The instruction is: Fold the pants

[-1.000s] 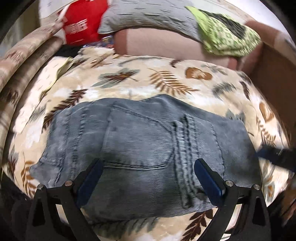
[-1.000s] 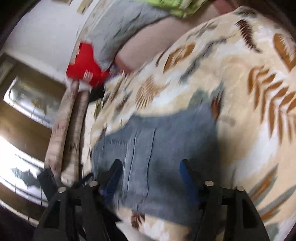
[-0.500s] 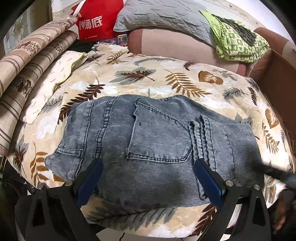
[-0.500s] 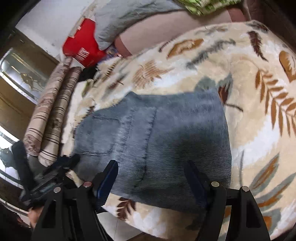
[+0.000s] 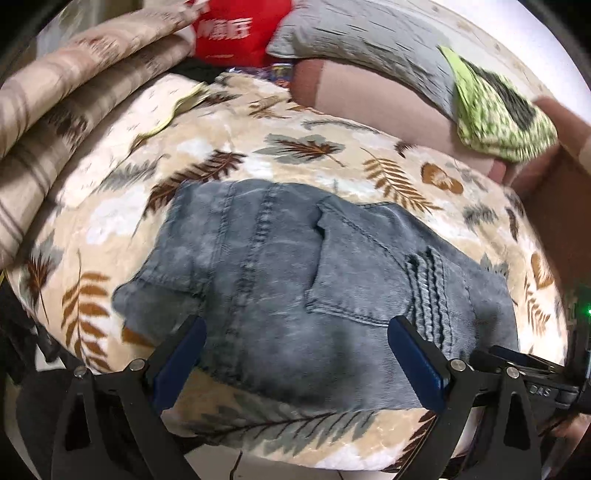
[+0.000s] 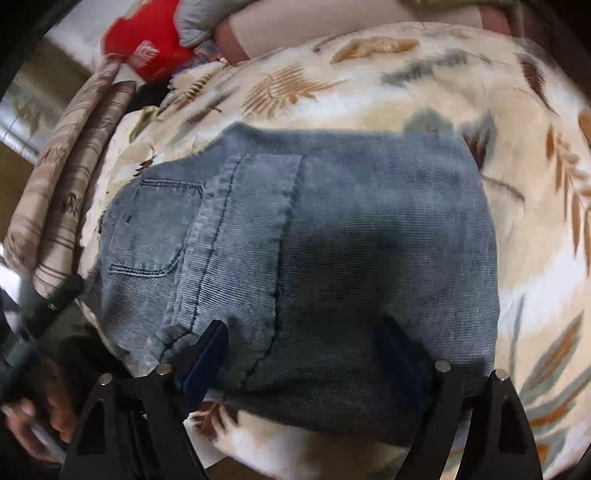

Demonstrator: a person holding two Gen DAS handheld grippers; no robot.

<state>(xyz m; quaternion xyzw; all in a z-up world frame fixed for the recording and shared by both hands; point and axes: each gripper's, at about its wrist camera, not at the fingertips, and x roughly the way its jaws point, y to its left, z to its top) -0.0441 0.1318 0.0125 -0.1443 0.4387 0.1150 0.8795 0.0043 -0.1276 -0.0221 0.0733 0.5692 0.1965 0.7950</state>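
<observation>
Folded grey-blue jeans (image 5: 295, 280) lie flat on a leaf-print blanket (image 5: 332, 173), back pocket up. My left gripper (image 5: 295, 350) hovers over their near edge, open, its blue pads (image 5: 177, 354) wide apart and gripping nothing. In the right wrist view the jeans (image 6: 314, 240) fill the middle. My right gripper (image 6: 306, 350) stands over their near edge with its jaws opening; the pads press on nothing. The right gripper (image 5: 517, 365) also shows at the lower right of the left wrist view. A hand holds the left gripper (image 6: 37, 314) at the right wrist view's lower left.
Rolled striped bedding (image 5: 55, 110) lies along the left. At the back are a red bag (image 5: 236, 29), a grey pillow (image 5: 362, 40), a green patterned cloth (image 5: 498, 114) and a pink cushion (image 5: 369, 103). The blanket's front edge (image 5: 295, 439) drops off just below the jeans.
Both grippers have drawn sideways and rolled, so the jeans sit farther off and more tilted in each view. The right gripper's jaws have spread wider. The jeans have not moved.
</observation>
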